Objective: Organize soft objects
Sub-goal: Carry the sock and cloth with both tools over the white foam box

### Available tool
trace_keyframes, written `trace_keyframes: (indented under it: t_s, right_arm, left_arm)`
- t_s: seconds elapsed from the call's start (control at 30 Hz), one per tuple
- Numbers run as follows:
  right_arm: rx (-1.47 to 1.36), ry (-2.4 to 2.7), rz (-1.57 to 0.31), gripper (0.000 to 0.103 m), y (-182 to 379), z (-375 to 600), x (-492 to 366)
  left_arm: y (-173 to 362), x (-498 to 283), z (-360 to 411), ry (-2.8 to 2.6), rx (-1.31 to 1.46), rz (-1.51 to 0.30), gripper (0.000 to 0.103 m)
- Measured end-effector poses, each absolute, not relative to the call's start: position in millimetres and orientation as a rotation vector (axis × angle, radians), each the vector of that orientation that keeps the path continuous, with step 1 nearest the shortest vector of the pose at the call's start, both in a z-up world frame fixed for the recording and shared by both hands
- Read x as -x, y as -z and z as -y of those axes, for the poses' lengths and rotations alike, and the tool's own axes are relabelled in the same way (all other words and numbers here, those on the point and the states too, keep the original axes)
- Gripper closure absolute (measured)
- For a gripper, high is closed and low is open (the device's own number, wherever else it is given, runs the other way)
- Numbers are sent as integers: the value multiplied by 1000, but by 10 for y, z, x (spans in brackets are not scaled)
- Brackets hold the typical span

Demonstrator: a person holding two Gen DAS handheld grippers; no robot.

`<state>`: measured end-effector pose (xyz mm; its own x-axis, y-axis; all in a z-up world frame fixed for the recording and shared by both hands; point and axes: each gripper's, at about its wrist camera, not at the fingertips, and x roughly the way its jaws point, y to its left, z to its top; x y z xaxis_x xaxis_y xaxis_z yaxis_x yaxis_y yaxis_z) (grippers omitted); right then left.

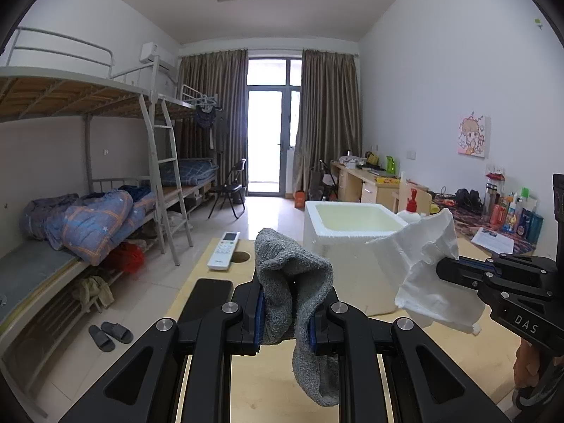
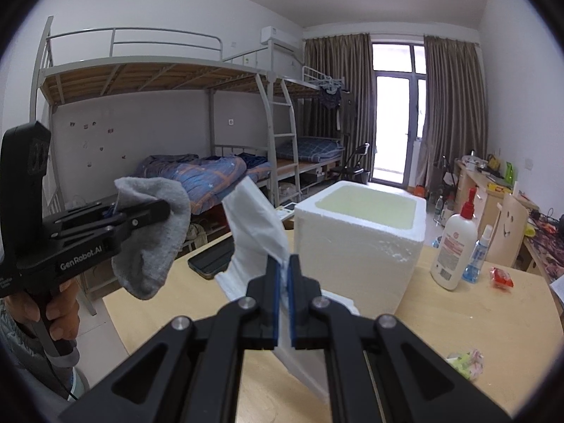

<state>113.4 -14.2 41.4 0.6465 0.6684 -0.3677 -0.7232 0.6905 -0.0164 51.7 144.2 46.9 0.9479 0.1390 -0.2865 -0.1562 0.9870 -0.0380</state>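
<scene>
My left claw (image 1: 294, 312) pinches the grey sock (image 1: 299, 282), my right claw (image 2: 284, 275) clamps the white bag (image 2: 257, 218), and the foam box (image 2: 359, 243) stands just ahead, nearer my right.

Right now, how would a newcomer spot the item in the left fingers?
Find the white foam box on the wooden table. Left of it, the left gripper clamps a grey sock. It is fuzzy and grey; the tissue beside it is white.

Grey sock (image 1: 299, 282): nubby terry cloth. White bag (image 2: 257, 225): thin crinkled plastic. Box (image 2: 356, 243): grainy matt foam. Bench (image 2: 458, 320): pale smooth wood. Grippers: matt black plastic.
</scene>
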Motion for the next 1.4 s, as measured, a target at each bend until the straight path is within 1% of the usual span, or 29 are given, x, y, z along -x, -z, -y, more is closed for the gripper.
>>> trace_keyframes:
  t_s: [0.37, 0.9, 1.4]
  right_arm:
    - [147, -754, -318, 97, -620, 141, -1251]
    - [121, -691, -334, 97, -815, 65, -1592]
    - [128, -660, -303, 97, -985, -1, -1832]
  left_arm:
    - [-675, -667, -1386, -135, 45, -239, 84]
    - [-888, -1047, -1338, -87, 1, -222, 84]
    - [-1062, -1462, -1346, -44, -13, -214, 84]
